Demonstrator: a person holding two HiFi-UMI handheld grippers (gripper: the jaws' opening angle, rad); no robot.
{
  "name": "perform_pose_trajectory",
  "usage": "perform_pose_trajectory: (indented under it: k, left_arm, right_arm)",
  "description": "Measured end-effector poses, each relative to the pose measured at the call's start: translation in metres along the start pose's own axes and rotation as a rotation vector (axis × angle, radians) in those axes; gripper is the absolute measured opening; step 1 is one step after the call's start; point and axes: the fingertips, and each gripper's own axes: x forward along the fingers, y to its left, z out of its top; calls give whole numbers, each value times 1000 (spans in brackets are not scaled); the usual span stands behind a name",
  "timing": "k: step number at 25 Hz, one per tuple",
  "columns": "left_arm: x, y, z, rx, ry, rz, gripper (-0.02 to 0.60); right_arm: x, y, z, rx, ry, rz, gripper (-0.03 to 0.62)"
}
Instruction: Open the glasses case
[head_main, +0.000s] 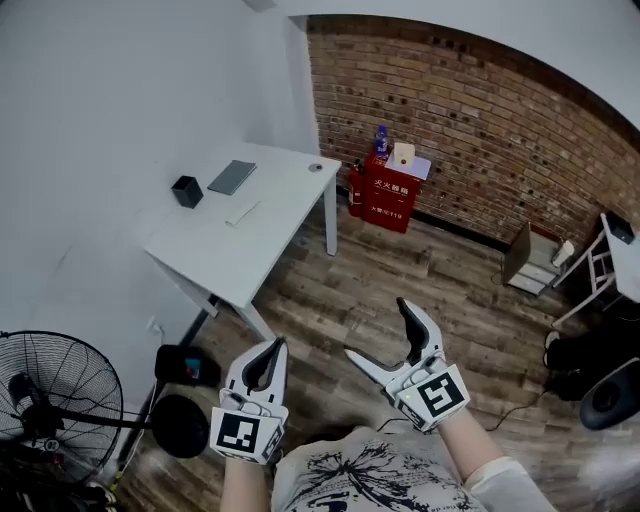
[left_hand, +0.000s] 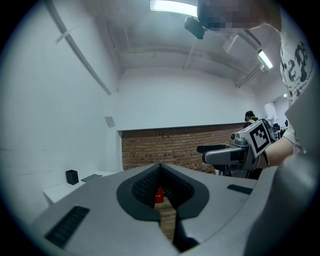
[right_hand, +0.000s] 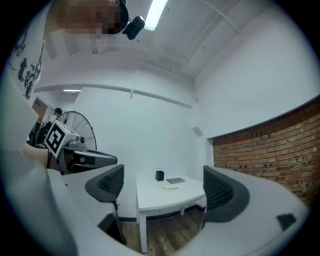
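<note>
A white table (head_main: 250, 250) stands at the left, well ahead of both grippers. On it lie a flat grey case (head_main: 232, 177), a small black box (head_main: 187, 191) and a thin white strip (head_main: 242, 212). I cannot tell which of them is the glasses case. My left gripper (head_main: 266, 362) is held close to my body, shut with nothing in it. Beside it, my right gripper (head_main: 378, 330) stands open and empty. In the right gripper view the table (right_hand: 150, 200) shows between the wide jaws, with the grey case (right_hand: 175, 180) far off. The left gripper view looks toward the brick wall.
A red fire-equipment box (head_main: 390, 190) stands against the brick wall (head_main: 480, 130) past the table. A black floor fan (head_main: 50, 400) is at the lower left. A small stand (head_main: 530, 258) and a white rack (head_main: 600, 270) sit at the right, on wooden floor.
</note>
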Motion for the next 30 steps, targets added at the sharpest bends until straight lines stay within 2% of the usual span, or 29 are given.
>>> perform_pose_trajectory:
  k: [1, 3, 8, 13, 19, 24, 30]
  left_arm:
    - [4, -4, -3, -6, 6, 7, 14]
    - [12, -9, -7, -17, 20, 22, 14]
    - [39, -1, -15, -18, 46, 48, 14]
    - [80, 43, -32, -23, 67, 74, 14]
    - [160, 117, -36, -37, 63, 78, 14]
    - [240, 202, -29, -33, 54, 71, 14]
    - [309, 297, -26, -40, 40, 78, 14]
  right_arm:
    - [0, -8, -3, 0, 4, -4, 515]
    - [-1, -28, -8, 1, 10, -26, 559]
    - [19, -69, -19, 52, 20, -37, 563]
    - [80, -95, -41, 64, 48, -17, 561]
    - [177, -135, -50, 103, 52, 14, 561]
    - [291, -180, -44, 63, 46, 15, 558]
    - [413, -206, -50, 49, 57, 52, 552]
